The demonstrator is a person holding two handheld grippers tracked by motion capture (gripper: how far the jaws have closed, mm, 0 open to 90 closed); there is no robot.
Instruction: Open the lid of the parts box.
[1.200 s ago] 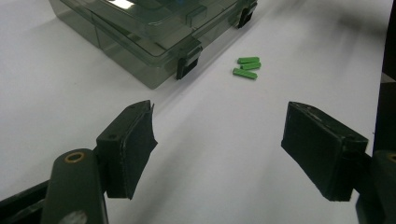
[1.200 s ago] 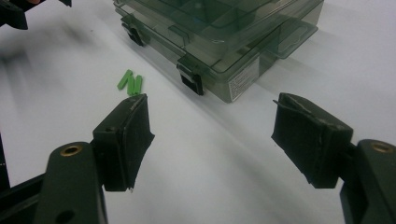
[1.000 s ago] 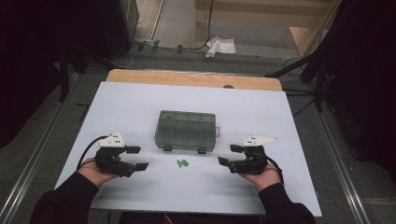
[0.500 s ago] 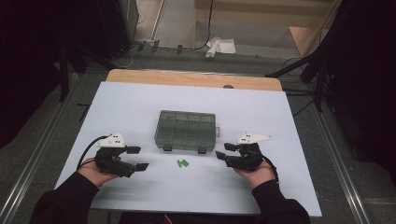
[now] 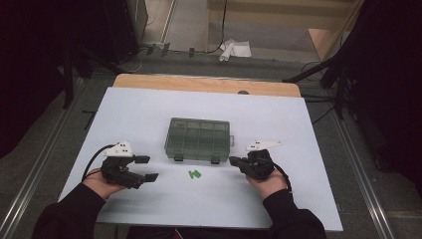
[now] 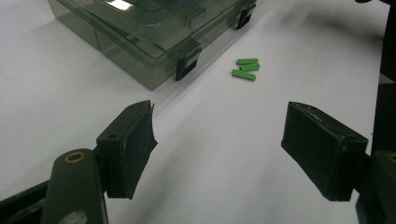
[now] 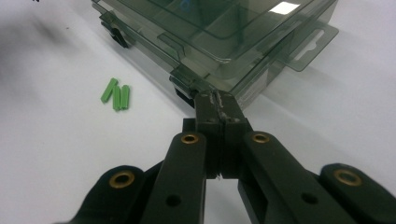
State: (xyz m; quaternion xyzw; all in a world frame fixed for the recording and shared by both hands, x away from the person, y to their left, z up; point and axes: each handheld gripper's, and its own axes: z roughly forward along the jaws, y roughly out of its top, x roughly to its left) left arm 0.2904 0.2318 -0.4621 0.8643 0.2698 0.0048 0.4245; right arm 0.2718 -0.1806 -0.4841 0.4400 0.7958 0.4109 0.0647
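While the left gripper (image 5: pixel 145 168) was kept wide open at lower left, the right gripper (image 7: pixel 217 103), clamped empty, was nudged up to the box (image 5: pixel 199 139) latch, probably for opening.

a smoky translucent plastic compartment box (image 5: pixel 199 140) sits closed mid-table (image 5: pixel 149 109). small green pieces (image 5: pixel 194 174) lie just before it, between the left gripper (image 5: pixel 144 168) and right gripper (image 5: pixel 238 161).

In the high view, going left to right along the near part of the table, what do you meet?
Left tool, open → green pieces → right tool, shut, at the near right corner of the closed compartment box.
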